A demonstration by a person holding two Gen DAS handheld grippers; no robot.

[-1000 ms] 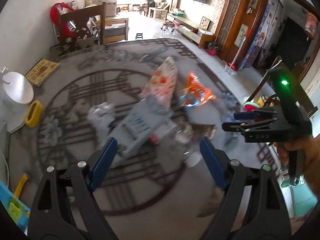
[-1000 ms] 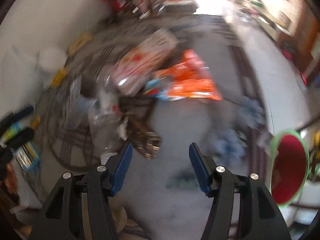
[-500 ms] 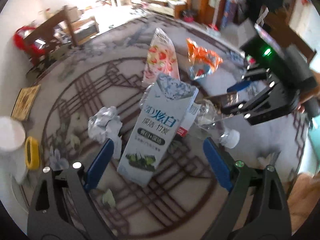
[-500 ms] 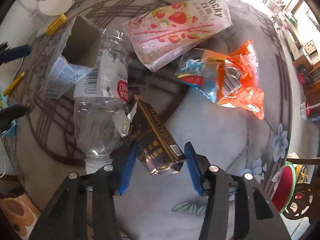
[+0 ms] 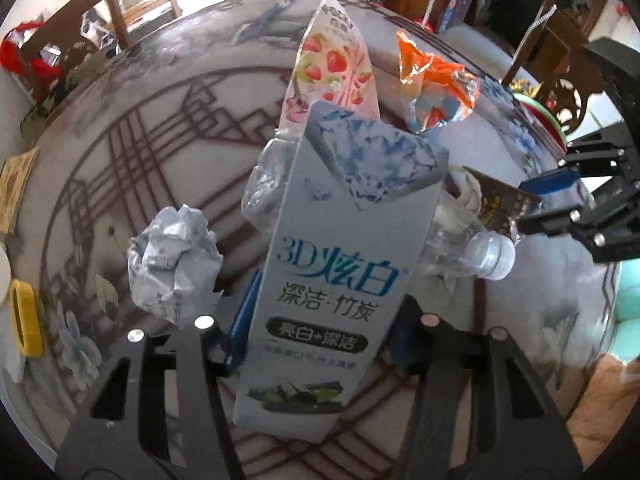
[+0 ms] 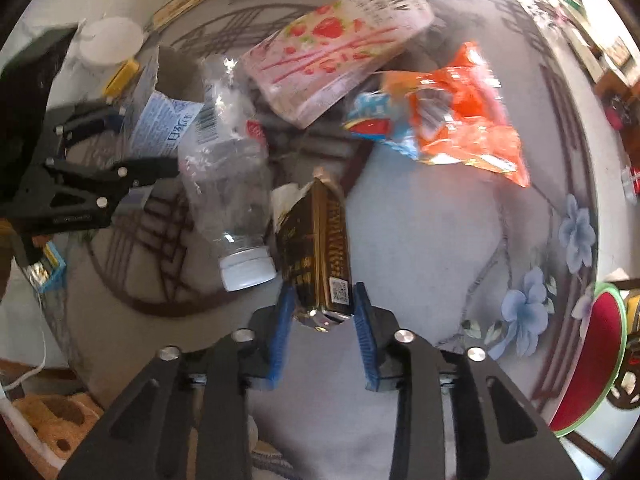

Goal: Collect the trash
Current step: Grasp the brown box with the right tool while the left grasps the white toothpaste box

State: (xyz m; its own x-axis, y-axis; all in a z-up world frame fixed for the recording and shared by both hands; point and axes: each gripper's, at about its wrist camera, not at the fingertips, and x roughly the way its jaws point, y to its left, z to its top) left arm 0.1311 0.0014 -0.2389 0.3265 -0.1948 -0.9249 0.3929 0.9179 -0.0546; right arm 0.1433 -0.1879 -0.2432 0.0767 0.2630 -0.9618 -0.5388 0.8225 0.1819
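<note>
A tall grey toothpaste box [image 5: 332, 264] rises tilted off the tabletop [image 5: 132, 152]. Left of it lies a crumpled paper ball [image 5: 174, 266]; behind, a crushed clear bottle [image 6: 230, 184], pink strawberry box [image 6: 336, 48], orange wrapper [image 6: 452, 114]; right, a torn dark carton [image 6: 318, 240].

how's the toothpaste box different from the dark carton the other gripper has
The toothpaste box is pale silver-blue, long and broad; the dark carton is black and gold, slimmer, torn open on top. The box sits between the left gripper; the carton between the right gripper. Both are cardboard trash.
</note>
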